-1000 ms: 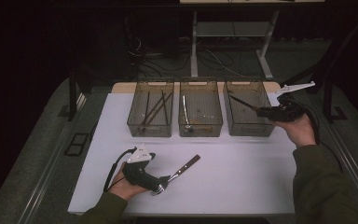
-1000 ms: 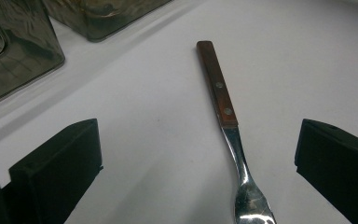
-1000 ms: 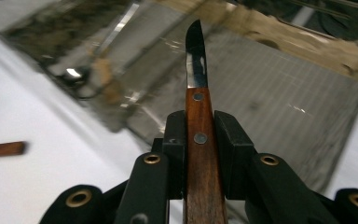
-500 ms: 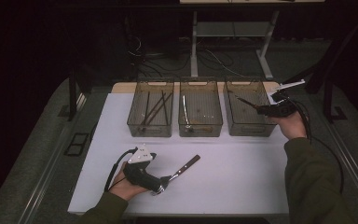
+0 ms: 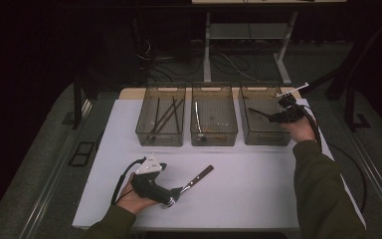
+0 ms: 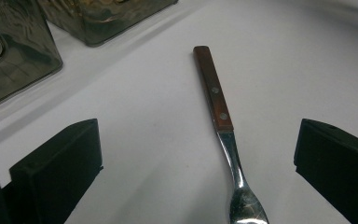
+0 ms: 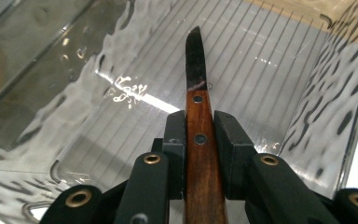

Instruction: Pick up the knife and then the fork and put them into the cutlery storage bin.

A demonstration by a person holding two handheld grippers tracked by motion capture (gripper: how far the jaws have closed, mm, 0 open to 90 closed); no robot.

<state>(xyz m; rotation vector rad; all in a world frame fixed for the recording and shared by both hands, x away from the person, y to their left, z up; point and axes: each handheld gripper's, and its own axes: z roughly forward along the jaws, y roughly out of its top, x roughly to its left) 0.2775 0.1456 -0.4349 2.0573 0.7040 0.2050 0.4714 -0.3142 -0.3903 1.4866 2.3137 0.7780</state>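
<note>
My right gripper is shut on the wooden handle of a dark-bladed knife. It holds the knife over the right-hand clear bin, blade pointing left. In the right gripper view the knife juts out from my right gripper above the bin's ribbed floor. My left gripper rests on the white mat near the front, open. A wood-handled metal utensil lies on the mat between its jaws, untouched. In the left gripper view the utensil points away from my left gripper; its head is cut off.
Three clear bins stand in a row at the back of the white mat. The left bin holds several dark sticks, and the middle bin holds a thin metal utensil. A table leg frame stands beyond.
My right hand has carried the knife a little to the left and lower, over the right bin. The left hand and the utensil on the mat have not moved.
</note>
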